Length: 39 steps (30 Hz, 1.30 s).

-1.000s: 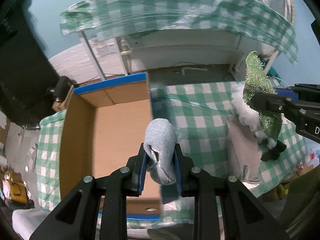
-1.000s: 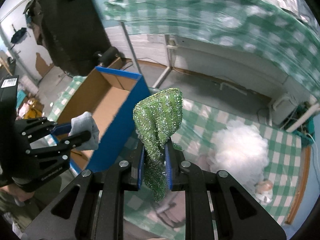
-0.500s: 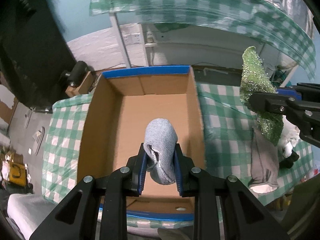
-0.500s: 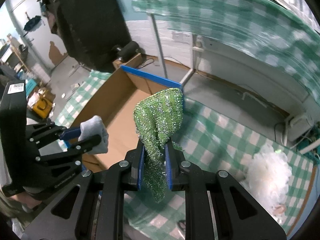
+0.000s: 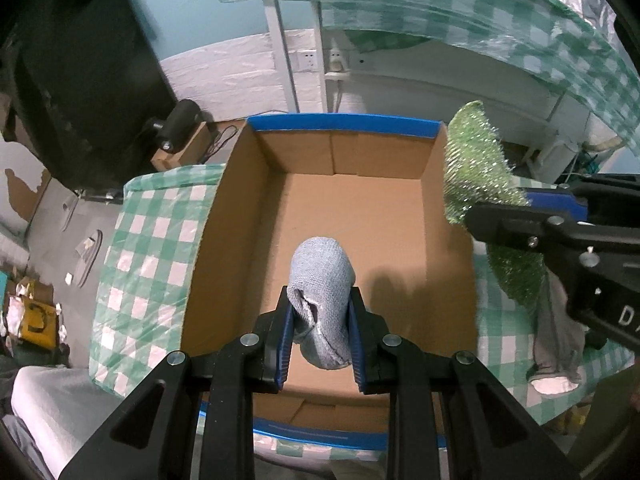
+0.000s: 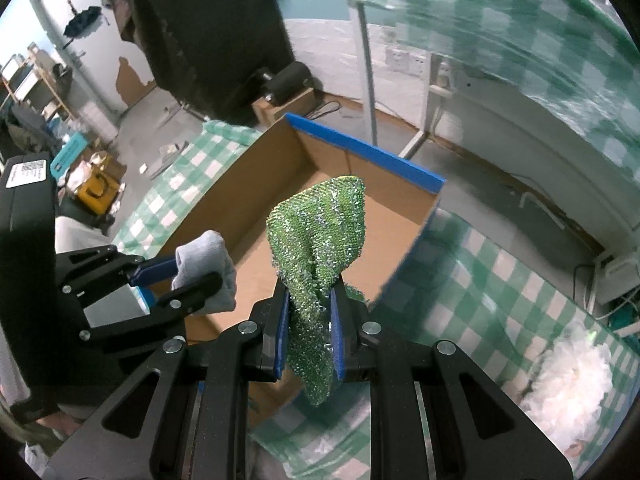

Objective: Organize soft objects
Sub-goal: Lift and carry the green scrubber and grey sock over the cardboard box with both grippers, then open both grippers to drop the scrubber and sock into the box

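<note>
While both of your tongs carry a soft item, the open cardboard box [image 5: 352, 216] sits right under them as the likely drop spot. Your left tongs [image 5: 320, 320] are clamped on a rolled grey sock [image 5: 322, 280], its top bulging beyond the tips; it hangs directly above the box floor, so letting go would probably land it inside. Your right tongs [image 6: 308, 320] pinch a glittery green cloth [image 6: 324, 236] at its middle, ends flopping above and below the jaws. It hangs near the box's right wall, not clearly over the opening. Off to their right on the checked surface [image 6: 500, 272] lies white fluff [image 6: 576, 376], untouched.
</note>
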### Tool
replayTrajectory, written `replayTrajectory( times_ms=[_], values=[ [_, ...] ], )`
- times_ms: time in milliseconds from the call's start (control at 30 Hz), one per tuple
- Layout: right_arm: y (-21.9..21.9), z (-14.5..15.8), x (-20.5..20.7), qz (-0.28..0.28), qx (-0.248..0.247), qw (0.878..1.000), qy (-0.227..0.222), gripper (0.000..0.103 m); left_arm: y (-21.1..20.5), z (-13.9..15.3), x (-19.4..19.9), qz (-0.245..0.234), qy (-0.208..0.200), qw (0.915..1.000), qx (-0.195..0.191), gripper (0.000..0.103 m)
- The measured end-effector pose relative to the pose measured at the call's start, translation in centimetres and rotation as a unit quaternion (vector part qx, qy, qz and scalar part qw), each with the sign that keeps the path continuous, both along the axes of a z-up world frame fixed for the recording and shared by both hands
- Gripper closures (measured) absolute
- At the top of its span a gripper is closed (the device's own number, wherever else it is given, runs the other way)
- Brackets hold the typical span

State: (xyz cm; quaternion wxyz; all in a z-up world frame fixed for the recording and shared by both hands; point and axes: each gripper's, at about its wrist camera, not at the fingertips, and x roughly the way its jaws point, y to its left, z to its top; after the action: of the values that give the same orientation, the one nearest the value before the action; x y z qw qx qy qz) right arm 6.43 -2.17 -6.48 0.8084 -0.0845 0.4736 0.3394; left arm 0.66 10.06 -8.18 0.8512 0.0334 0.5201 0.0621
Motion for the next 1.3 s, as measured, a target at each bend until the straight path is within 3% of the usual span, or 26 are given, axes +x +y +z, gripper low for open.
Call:
replayTrajectory(
  times_ms=[267,400,533,667,767,1000,1300],
  values=[
    [2.0,-1.7,0.4,0.011,0.002,1.000,0.029,0.087,1.5,-1.2,-0.2,0.018,0.015,0.9996,0.013,0.078],
    [2.5,-2.0,0.5,0.013,0.007,0.999,0.039,0.080,1.6,-1.1,0.0,0.021,0.015,0.9995,0.017,0.074],
    [2.7,-1.9,0.6,0.006,0.006,0.999,0.036,0.061,1.7,-0.9,0.0,0.021,0.010,0.9994,0.026,0.059],
    [2.5,-1.8,0.7,-0.005,0.004,1.000,0.026,0.046,1.6,-0.7,0.0,0.018,0.006,0.9992,0.034,0.053],
    [2.2,-1.7,0.8,-0.010,0.000,1.000,0.020,0.045,1.6,-0.6,0.0,0.017,0.006,0.9992,0.036,0.047],
    [1.4,-1.0,0.7,-0.021,0.003,1.000,0.006,0.041,1.5,-0.2,0.1,0.020,0.000,0.9993,0.031,0.047],
    [-1.2,-0.1,0.4,-0.046,-0.004,0.999,-0.015,0.036,0.1,0.3,0.2,0.003,0.001,1.0000,-0.007,0.044]
  ],
)
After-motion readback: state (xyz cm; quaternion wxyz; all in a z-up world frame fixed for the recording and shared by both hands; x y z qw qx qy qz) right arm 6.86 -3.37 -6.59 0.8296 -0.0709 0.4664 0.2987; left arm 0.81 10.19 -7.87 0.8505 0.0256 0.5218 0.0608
